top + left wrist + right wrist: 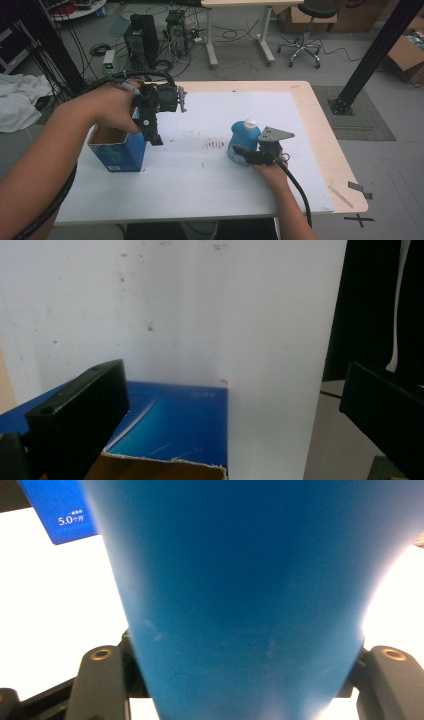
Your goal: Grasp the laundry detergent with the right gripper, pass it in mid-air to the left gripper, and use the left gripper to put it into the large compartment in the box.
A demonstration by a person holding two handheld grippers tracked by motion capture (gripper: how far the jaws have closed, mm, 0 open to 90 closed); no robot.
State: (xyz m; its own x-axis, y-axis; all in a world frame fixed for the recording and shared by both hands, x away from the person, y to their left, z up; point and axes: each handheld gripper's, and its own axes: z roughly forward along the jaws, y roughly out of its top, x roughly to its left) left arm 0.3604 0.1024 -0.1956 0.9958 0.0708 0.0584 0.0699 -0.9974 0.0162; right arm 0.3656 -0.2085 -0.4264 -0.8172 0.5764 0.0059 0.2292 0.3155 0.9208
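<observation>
- Blue bottle (244, 142) with a white cap stands upright on the white surface (210, 185), right of the middle.
- Right gripper (243, 152) comes in level from the person's side; its two black jaws sit on either side of the bottle's lower body.
- From the right gripper view, the bottle (240, 605) rises between the jaws and its sides meet both of them, so the right gripper (245, 680) is closed on it at a middling width.
- Blue carton (117, 150) with an open brown top stands near the left edge of the surface, well apart from the bottle.
- Left gripper (155, 137) hangs over the carton's right rim, pointing down.
- In the left gripper view, the jaws of the left gripper (225, 405) stand wide with nothing between them; the carton (175, 427), its torn cardboard edge showing, lies below, just beside the left-hand jaw.
</observation>
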